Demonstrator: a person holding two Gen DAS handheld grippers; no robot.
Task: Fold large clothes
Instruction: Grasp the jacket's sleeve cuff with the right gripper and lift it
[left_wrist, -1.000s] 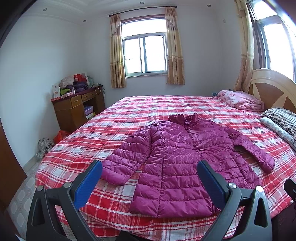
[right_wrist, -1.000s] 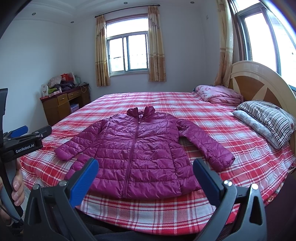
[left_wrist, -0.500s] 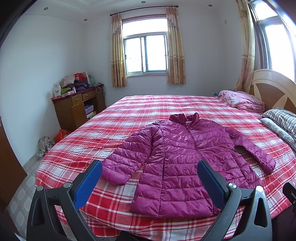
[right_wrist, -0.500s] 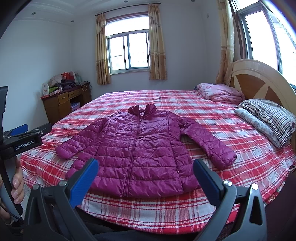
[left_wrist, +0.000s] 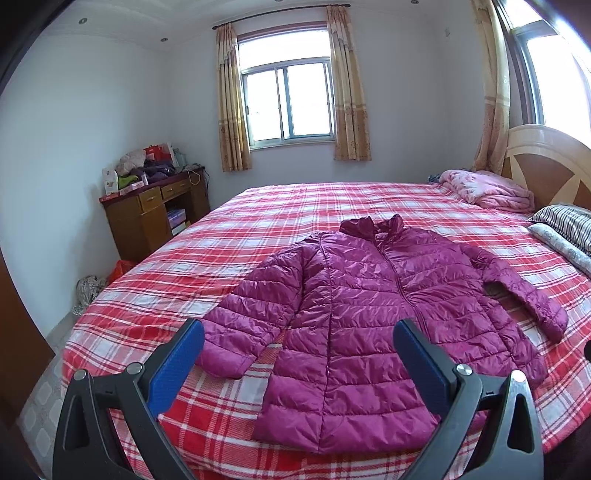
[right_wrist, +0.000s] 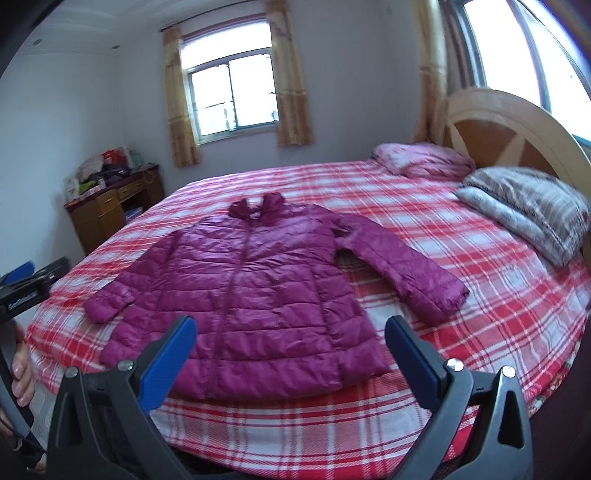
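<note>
A magenta quilted puffer jacket (left_wrist: 373, 306) lies flat and zipped, front up, on the red plaid bed (left_wrist: 258, 218), collar away from me, both sleeves spread outward. It also shows in the right wrist view (right_wrist: 258, 295). My left gripper (left_wrist: 297, 363) is open and empty, hovering near the jacket's hem and left sleeve cuff. My right gripper (right_wrist: 290, 356) is open and empty, above the hem at the bed's near edge. The left gripper's body (right_wrist: 26, 295) shows at the left edge of the right wrist view.
A folded pink blanket (right_wrist: 421, 160) and striped pillows (right_wrist: 532, 210) lie by the wooden headboard (right_wrist: 509, 136) at the right. A cluttered wooden desk (left_wrist: 155, 214) stands against the left wall, with bags (left_wrist: 88, 291) on the floor beside it.
The right gripper has moved closer to the bed and tilted, so the jacket looks larger and slightly blurred. The left gripper has hardly moved. The jacket has not moved.
</note>
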